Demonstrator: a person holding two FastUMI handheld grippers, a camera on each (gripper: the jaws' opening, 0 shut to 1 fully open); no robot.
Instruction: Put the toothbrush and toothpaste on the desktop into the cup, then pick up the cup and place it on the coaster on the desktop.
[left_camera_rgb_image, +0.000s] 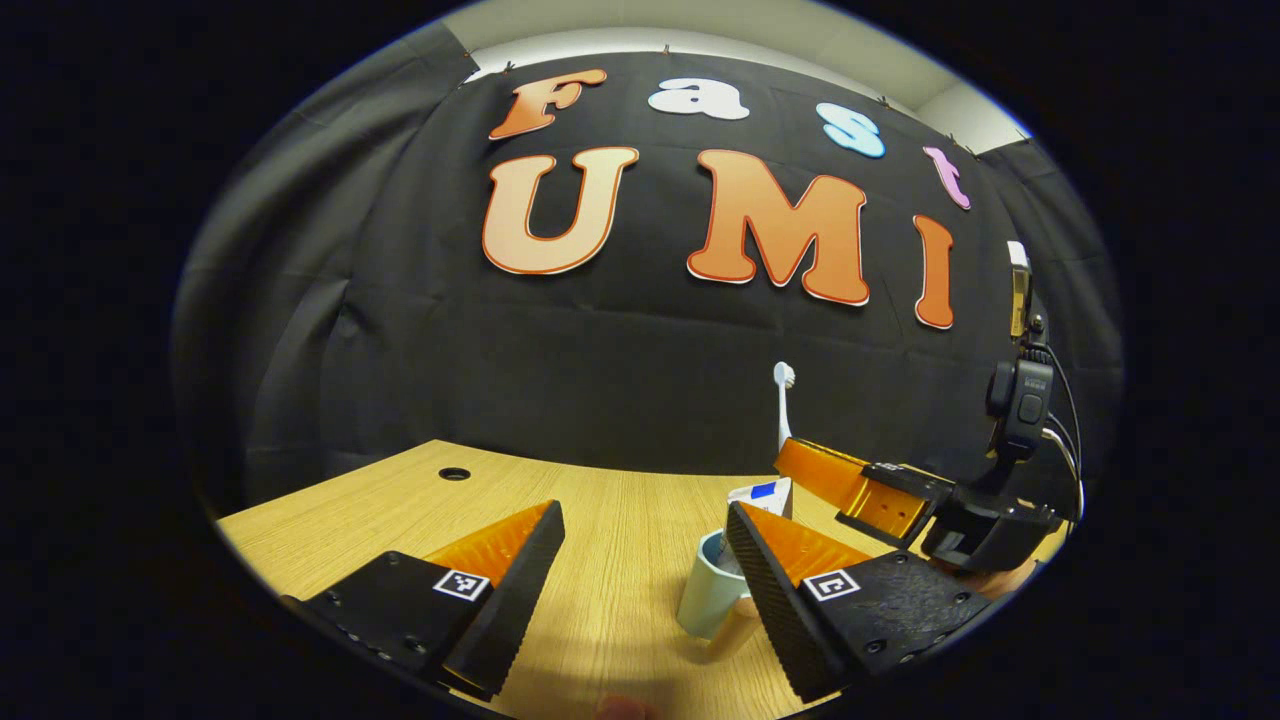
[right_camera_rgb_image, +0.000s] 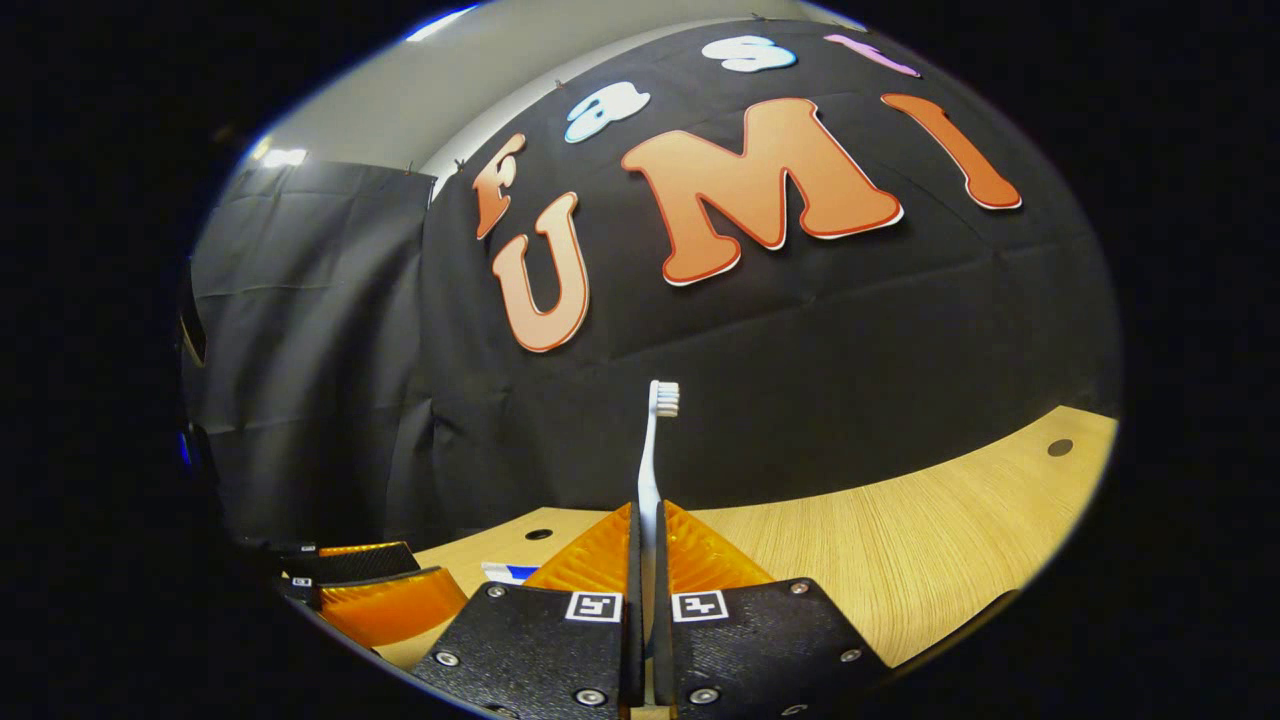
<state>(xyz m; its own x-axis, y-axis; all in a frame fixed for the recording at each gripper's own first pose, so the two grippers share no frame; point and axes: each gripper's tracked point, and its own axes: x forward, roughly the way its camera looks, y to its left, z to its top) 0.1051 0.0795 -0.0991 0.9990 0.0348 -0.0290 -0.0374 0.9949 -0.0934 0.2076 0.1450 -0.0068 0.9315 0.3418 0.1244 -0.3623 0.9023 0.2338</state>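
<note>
Toothbrush (right_camera_rgb_image: 651, 470) stands upright, clamped in right tongs (right_camera_rgb_image: 648, 560); left tongs (left_camera_rgb_image: 640, 570) gape wide.

I can read no word or number on anything here. Each finger of my left gripper (left_camera_rgb_image: 645, 512) carries a square black-and-white coded marker (left_camera_rgb_image: 461, 585), and so does each finger of my right gripper (right_camera_rgb_image: 650, 512). The toothpaste (left_camera_rgb_image: 765, 495) bears a blue patch, its print too small to tell.

White toothbrush (right_camera_rgb_image: 651, 470), pale blue cup (left_camera_rgb_image: 707, 598) (wood-grain desktop (left_camera_rgb_image: 610, 520))
</note>
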